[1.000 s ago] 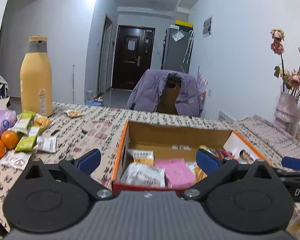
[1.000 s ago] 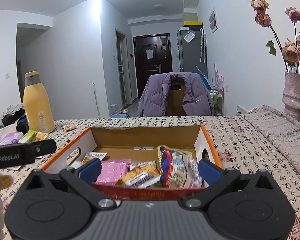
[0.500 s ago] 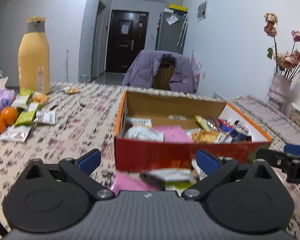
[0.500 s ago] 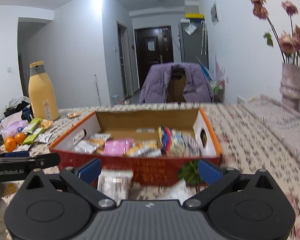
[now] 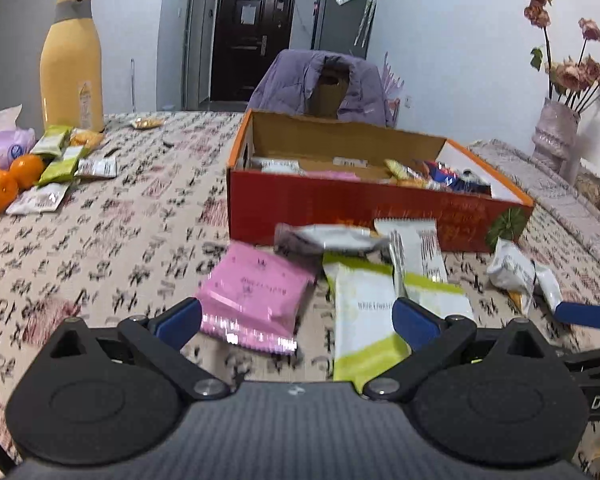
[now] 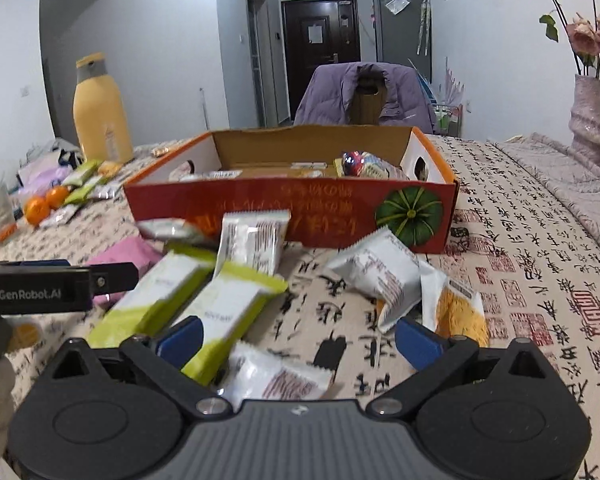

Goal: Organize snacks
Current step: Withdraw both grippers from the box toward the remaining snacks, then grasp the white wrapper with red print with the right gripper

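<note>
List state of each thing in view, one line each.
left gripper: open, empty
right gripper: open, empty
red box: lidless, partly filled
pink packet: flat on table, outside box
green-white packets: side by side, sealed
yellow bottle: upright, capped

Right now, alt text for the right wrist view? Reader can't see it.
The open right gripper hangs low over a patterned tablecloth strewn with snack packets, a green-and-white packet lying by its left finger. Behind them stands an open red cardboard box part-filled with snacks. The left gripper pokes in at left; a yellow bottle stands far left.
</note>
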The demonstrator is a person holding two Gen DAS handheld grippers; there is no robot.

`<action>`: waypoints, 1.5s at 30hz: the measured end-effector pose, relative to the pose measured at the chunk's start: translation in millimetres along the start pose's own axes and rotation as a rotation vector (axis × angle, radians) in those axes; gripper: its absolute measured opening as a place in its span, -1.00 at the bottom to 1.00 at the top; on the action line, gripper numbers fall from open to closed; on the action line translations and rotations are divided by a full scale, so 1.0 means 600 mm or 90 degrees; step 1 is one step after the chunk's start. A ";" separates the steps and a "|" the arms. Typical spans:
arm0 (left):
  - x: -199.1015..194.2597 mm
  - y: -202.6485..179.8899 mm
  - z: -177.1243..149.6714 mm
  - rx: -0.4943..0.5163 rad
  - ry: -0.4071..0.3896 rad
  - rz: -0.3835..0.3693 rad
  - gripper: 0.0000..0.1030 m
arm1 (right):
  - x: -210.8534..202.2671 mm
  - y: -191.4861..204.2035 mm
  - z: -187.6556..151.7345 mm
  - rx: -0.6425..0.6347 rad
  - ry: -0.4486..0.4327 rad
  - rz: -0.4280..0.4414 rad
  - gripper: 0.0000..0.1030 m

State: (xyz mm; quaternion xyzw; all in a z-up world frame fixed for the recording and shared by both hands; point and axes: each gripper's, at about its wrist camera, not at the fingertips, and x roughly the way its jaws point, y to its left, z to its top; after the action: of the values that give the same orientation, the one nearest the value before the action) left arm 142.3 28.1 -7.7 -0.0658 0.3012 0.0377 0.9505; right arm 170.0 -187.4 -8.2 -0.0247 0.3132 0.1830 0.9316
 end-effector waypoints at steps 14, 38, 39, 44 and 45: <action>-0.028 -0.018 -0.022 0.006 0.006 -0.015 1.00 | -0.016 0.010 -0.028 -0.016 0.033 0.007 0.60; 0.015 -0.041 -0.010 0.052 0.031 -0.010 0.98 | -0.022 -0.044 0.003 0.007 -0.066 -0.011 -0.08; 0.019 -0.043 -0.009 0.055 0.034 -0.012 0.91 | -0.023 -0.049 0.006 0.010 -0.071 -0.014 -0.08; 0.036 -0.056 -0.006 0.079 0.042 -0.012 0.56 | -0.023 -0.070 0.014 0.024 -0.091 -0.032 -0.08; 0.038 -0.058 -0.006 0.081 0.043 -0.012 0.46 | -0.021 -0.073 0.014 0.027 -0.091 -0.033 -0.08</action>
State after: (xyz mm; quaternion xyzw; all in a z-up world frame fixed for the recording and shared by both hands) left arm 163.0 -5.8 -20.2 -0.0096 0.3343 0.0072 0.9424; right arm 181.2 -230.9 3.2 0.0002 0.2488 0.1534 0.9563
